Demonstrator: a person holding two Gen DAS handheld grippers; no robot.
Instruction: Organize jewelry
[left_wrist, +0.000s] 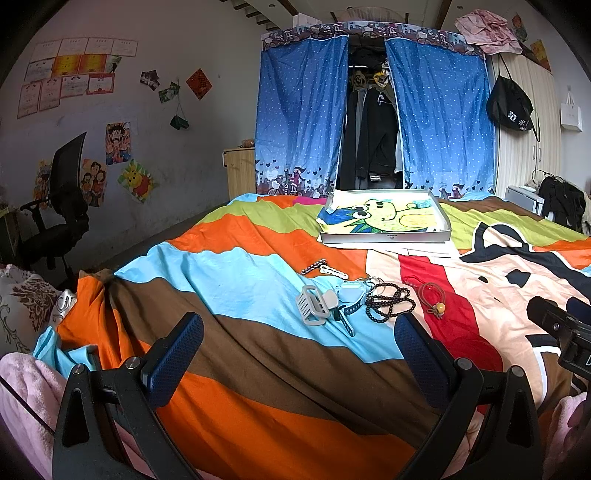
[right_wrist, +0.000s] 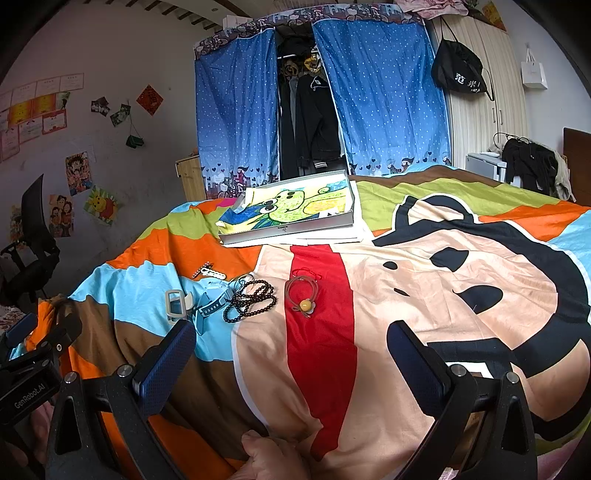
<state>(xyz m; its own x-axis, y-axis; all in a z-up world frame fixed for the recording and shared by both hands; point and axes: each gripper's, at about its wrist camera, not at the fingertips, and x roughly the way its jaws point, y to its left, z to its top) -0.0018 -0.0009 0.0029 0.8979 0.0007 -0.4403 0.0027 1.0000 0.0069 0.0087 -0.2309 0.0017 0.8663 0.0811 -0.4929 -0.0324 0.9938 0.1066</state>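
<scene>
left wrist view: bed cover (left_wrist: 258, 369) spread wide, shallow tray (left_wrist: 386, 236) at the far end, jewelry cluster lying between tray and tongs. left gripper (left_wrist: 299, 354) held with fingers apart, empty; right gripper (right_wrist: 291, 365) likewise apart, empty. bead necklace (left_wrist: 389, 302) ahead and slightly right of the left gripper, ahead-left of the right gripper; coiled, long axis roughly left-right. hair clip (left_wrist: 314, 304) straight ahead of the left gripper, so nearer that side. hair tie (right_wrist: 301, 297) straight ahead of the right gripper, bead end pointing back toward the tongs.
</scene>
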